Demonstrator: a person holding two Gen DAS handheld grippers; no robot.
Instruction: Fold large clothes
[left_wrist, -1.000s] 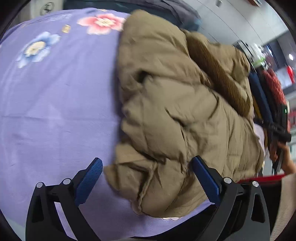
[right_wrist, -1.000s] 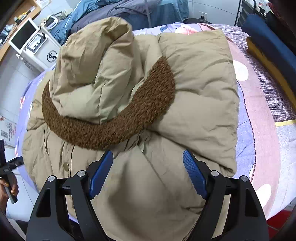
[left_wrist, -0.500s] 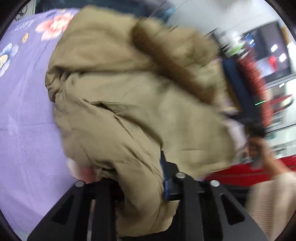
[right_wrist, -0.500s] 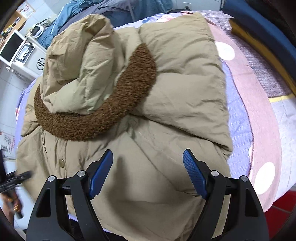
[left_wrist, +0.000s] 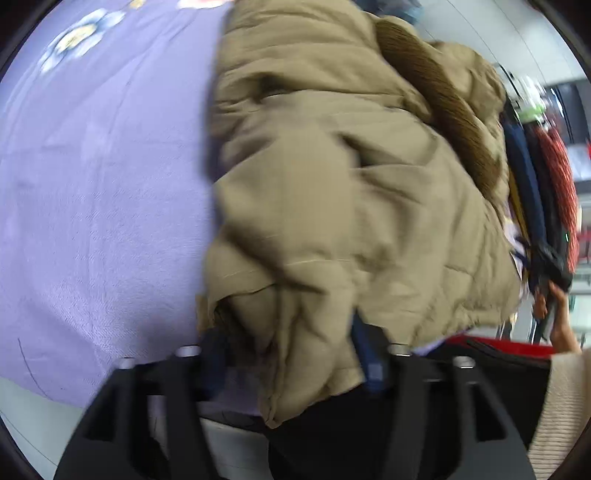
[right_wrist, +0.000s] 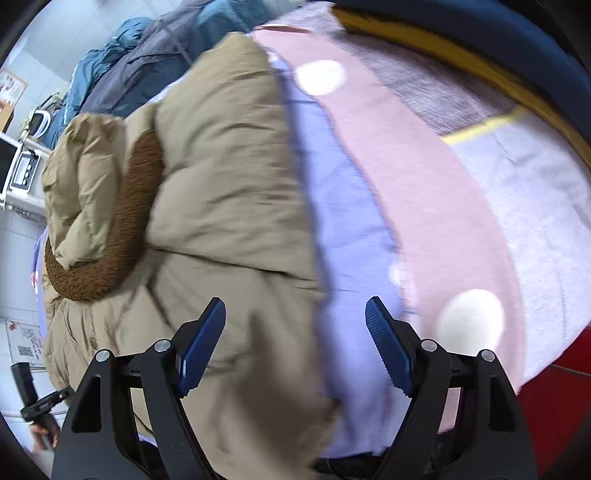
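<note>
A tan puffer jacket with a brown fleece hood trim lies bunched on a lilac bedsheet. My left gripper is shut on the jacket's near hem, with fabric bulging between the blue pads. In the right wrist view the same jacket lies left of centre, its trim curving around the hood. My right gripper is open and empty, its left finger over the jacket's right edge and its right finger over the sheet.
A pink dotted blanket covers the bed's right side. Blue and grey coats are piled at the far end. Dark folded clothes sit beyond the jacket. An appliance stands at the left. The bed edge runs below my grippers.
My left gripper closed on the jacket's hem and pulls it, bunching the fabric. My right gripper swung right, from over the jacket to its right edge, staying open.
</note>
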